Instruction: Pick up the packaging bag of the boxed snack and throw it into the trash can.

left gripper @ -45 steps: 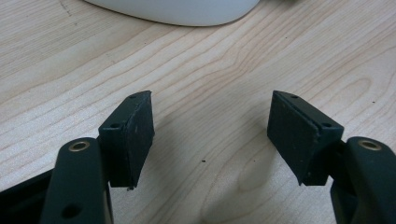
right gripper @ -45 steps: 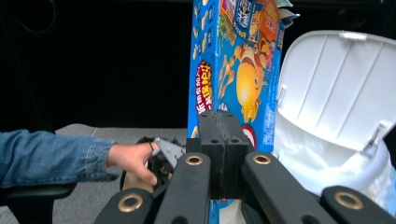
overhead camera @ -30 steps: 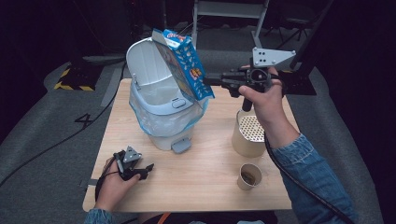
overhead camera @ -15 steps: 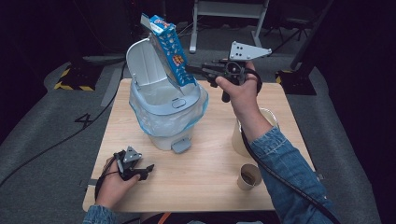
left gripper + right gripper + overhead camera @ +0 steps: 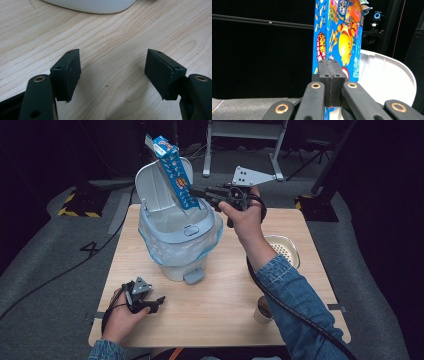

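Containers come first: a pale grey pedal bin (image 5: pixel 177 237) stands on the far left part of the wooden table (image 5: pixel 225 305), its lid (image 5: pixel 155 190) swung up and back, a clear bluish bag lining it and folded over the rim; what lies inside the liner cannot be made out from the high view. At the table's right side sits a cream pot (image 5: pixel 285 249) with a perforated insert, partly covered by the person's right forearm, and near the front edge a small brown paper cup (image 5: pixel 262 310) stands, its contents too dark to tell. The right gripper (image 5: pixel 196 194) is clenched on the lower corner of a blue snack box (image 5: pixel 173 170), which is held tilted above the bin's open mouth, its torn top flap pointing up and away. In the right gripper view the jaws meet tight on the box's edge (image 5: pixel 337 37); the print shows a yellow cartoon fish and snack pieces, with Asian characters on a red patch, too small to read. The box's bottom is hidden behind the jaws there. The left gripper (image 5: pixel 150 304) rests on the table near the front left corner, held in the left hand; in the left gripper view (image 5: pixel 112 75) its jaws stand wide apart over bare wood, with the bin's white base cut off at the top edge.
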Motion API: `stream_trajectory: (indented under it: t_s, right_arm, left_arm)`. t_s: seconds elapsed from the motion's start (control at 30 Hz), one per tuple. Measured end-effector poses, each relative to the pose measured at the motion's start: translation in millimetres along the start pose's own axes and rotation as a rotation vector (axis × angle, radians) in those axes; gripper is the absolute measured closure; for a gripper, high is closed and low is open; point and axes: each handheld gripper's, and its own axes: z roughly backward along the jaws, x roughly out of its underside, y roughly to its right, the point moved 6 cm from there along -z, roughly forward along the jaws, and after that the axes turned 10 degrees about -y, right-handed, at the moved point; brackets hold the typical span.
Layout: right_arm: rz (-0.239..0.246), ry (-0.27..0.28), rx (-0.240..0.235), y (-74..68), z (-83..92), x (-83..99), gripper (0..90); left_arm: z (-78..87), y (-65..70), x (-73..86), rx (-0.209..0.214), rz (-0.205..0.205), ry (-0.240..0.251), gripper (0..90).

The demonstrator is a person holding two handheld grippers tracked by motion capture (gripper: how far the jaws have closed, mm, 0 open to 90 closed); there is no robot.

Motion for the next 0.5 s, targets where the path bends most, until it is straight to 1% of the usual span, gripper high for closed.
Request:
stream_trajectory:
  t_s: [0.17, 0.3, 0.37, 0.5]
  right_arm:
    - [0.012, -0.002, 0.017, -1.9, -9.9, 2.9, 89.8]
    - [0.017, -0.009, 0.017, -3.2, -14.4, 7.8, 89.7]
    - [0.007, -0.005, 0.012, -2.0, -16.0, 11.5, 89.7]
    - [0.0, -0.022, 0.011, 0.4, -19.2, 20.6, 89.6]
  left_arm:
    - [0.4, -0.1, 0.4, 0.001, -0.008, 0.001, 29.6]
    - [0.4, -0.1, 0.4, 0.001, -0.009, 0.001, 29.7]
    - [0.3, -0.1, 0.4, 0.001, -0.009, 0.002, 29.7]
    - [0.3, 0.0, 0.4, 0.003, -0.009, 0.001, 29.4]
